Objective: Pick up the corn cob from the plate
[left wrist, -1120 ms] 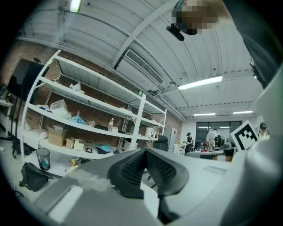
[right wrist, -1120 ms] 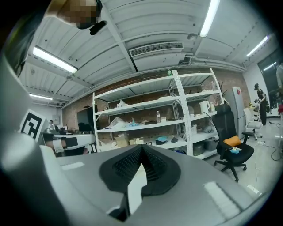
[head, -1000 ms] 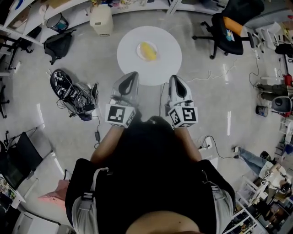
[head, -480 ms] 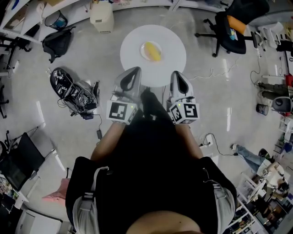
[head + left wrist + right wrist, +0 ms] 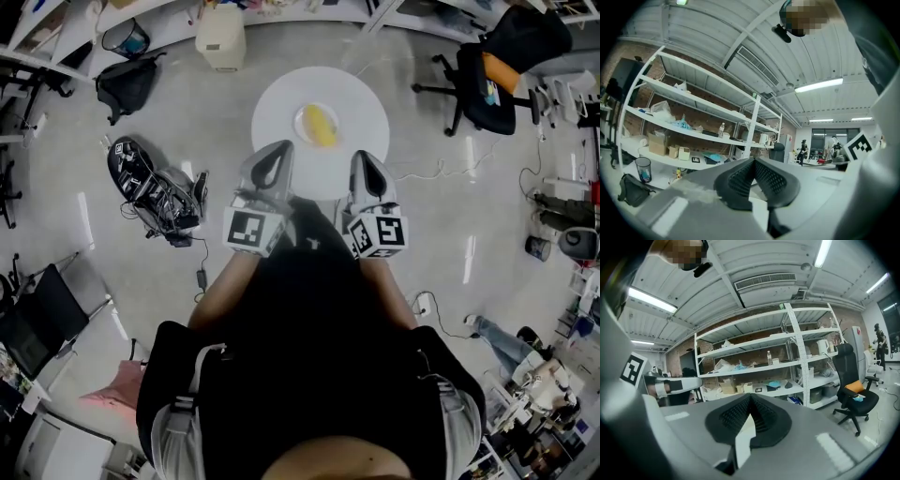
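- The left gripper (image 5: 275,156) and the right gripper (image 5: 365,161) both have their jaws pressed together, with nothing in them.
- They point at the round white table (image 5: 281,94), near its edge.
- The yellow corn cob (image 5: 321,125) lies on a small plate (image 5: 303,120) in the middle of it.
- The cob looks light, hard and bumpy, and may roll. Best to grab its fat middle.

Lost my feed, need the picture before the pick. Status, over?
Both shut, empty: left gripper, right gripper, over near edge of round table. Target corn cob on plate, untouched. Nothing between grippers and cob.
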`<state>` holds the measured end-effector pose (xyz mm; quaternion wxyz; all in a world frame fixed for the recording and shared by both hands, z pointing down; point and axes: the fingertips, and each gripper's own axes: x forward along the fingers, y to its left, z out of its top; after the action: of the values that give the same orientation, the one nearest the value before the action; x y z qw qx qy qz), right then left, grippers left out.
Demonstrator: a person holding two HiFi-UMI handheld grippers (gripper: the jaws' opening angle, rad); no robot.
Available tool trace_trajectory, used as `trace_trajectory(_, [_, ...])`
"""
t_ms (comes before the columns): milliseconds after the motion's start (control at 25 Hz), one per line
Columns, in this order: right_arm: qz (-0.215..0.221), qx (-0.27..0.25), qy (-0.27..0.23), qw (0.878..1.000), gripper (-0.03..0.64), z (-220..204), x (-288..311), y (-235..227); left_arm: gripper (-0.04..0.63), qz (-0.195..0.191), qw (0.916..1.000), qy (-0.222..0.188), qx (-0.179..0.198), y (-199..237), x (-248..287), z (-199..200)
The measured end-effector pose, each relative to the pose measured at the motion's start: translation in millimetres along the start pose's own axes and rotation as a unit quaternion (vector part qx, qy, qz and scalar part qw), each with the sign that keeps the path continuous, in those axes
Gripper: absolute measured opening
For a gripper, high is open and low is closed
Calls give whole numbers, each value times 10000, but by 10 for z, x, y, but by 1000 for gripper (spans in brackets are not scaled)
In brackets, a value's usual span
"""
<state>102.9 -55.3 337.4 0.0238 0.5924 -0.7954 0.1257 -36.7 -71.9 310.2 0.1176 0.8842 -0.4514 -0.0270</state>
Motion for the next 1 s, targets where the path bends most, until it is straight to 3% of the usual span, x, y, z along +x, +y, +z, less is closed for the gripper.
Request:
trace_trajectory(360, [104, 124, 332, 9993, 6, -207, 432, -313, 0, 184, 9991, 356, -119, 189, 503, -302])
trace_trajectory(560, [107, 238, 540, 9982, 6, -419, 589, -411, 0, 140, 9989, 441, -4, 231, 695, -477])
trace_trajectory(760, [136, 373, 746, 9964, 6, -586, 737, -479, 0, 273, 9976, 588, -245, 297, 847, -609])
trace_trajectory(1000, [202, 476, 965, 9940, 6, -840, 901, -555, 0, 315, 9966, 716, -272, 404, 1019, -848])
